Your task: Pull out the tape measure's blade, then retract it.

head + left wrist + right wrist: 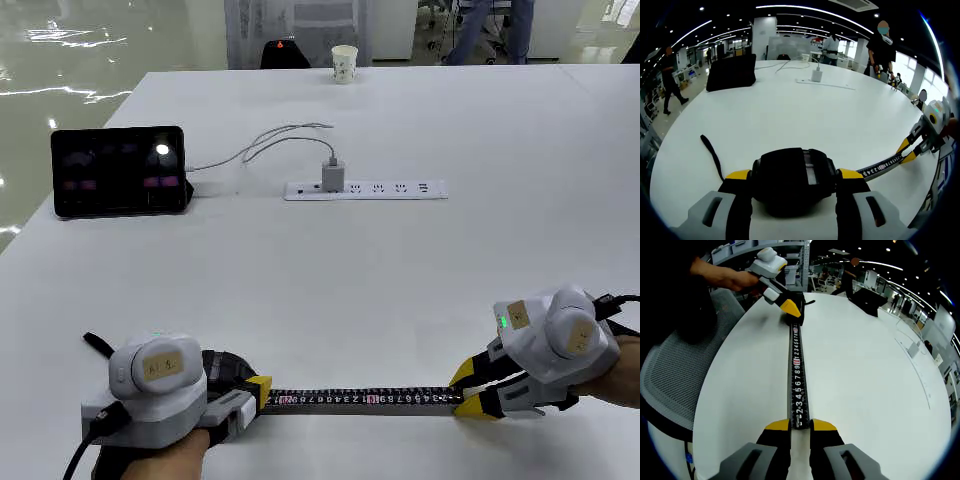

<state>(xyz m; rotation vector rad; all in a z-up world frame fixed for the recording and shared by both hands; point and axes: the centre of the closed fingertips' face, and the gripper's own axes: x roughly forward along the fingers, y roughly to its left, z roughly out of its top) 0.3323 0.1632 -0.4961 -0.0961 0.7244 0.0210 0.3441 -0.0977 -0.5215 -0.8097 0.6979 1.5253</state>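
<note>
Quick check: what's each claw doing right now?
Left claw: closed on the case.
Right claw: closed on the tip of the extended blade.

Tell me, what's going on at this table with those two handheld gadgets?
A person is working a tape measure with a gripper in each hand. The left gripper clamps the black tape measure, and the right gripper pinches the end of its blade. The blade lies stretched out flat on the white table between the two grippers. It is pulled out and not yet retracted.
</note>
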